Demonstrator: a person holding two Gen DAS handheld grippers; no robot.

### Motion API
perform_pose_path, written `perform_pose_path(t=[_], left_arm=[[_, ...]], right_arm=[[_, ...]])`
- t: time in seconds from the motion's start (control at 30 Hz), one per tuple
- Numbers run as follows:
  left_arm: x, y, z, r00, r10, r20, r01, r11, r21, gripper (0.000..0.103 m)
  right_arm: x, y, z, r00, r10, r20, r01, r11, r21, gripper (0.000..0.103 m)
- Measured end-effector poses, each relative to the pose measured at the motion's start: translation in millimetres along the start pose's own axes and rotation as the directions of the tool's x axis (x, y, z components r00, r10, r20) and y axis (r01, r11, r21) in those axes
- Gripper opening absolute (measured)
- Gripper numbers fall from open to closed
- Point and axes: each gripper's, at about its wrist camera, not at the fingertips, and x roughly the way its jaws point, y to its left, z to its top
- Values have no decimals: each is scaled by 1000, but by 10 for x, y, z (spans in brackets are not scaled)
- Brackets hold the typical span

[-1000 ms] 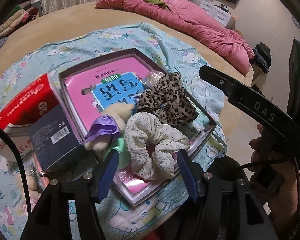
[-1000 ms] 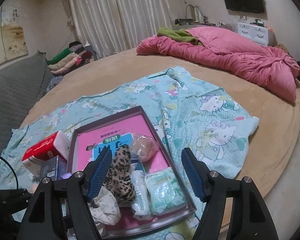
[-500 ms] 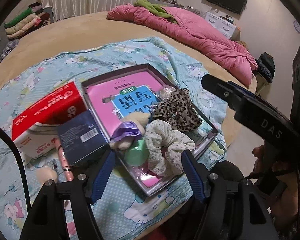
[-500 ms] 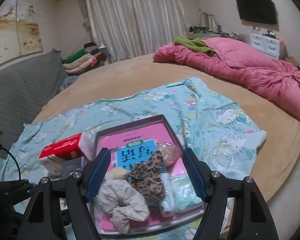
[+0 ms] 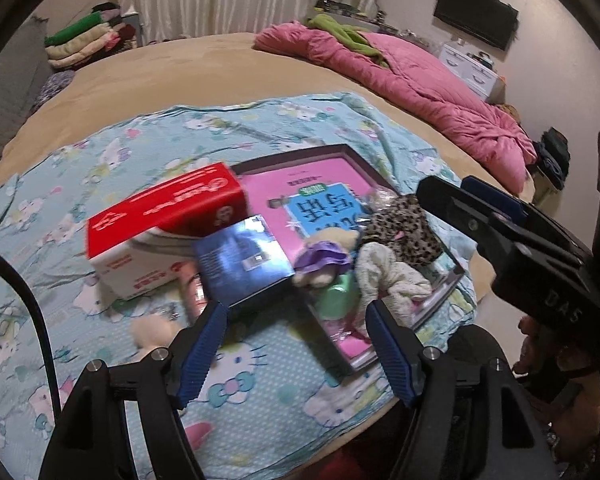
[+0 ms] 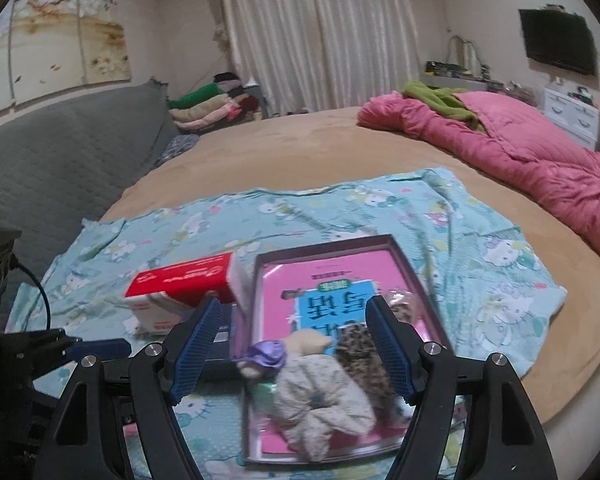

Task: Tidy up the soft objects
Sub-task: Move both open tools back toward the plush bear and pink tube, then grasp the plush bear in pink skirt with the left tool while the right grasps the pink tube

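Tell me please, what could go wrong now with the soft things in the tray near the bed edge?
1. The tray lies close to the edge of the bed; a push from either open gripper might slide it off.
2. The white scrunchie and leopard scrunchie are piled over the tray's near rim and could spill out.
3. The dark blue box leans on the red tissue box and may topple.

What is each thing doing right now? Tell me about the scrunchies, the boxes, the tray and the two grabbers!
White scrunchie: lying in the tray, not held.
Leopard scrunchie: lying in the tray, beside the white one.
Tray: flat on the blanket.
Red box: on the blanket, left of the tray.
Blue box: leaning against the red box.
Left gripper: open, empty.
Right gripper: open, empty.
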Motion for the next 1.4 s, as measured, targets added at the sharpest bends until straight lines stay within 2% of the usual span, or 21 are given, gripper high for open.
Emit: perform_pose_path(t=[0.37, 0.8, 1.03, 1.4], left_arm=[[-86, 498, -172, 999, 44, -2, -44, 994, -99, 72], [-49, 1122, -493, 996, 76, -46, -85, 971, -225, 72], [110, 1274, -591, 994, 64, -85, -85, 961, -262, 72], [436, 1282, -616, 988, 56, -142, -91, 963, -252, 72]], right_arm=[[97, 425, -65, 997, 70, -45, -73, 995, -69, 76], [228, 755, -210, 988, 108, -106, -122, 984, -130, 76], [332, 833, -300, 982, 112, -149, -132, 983, -129, 76], [515, 855, -450, 972, 111, -209, -135, 985, -106, 76]])
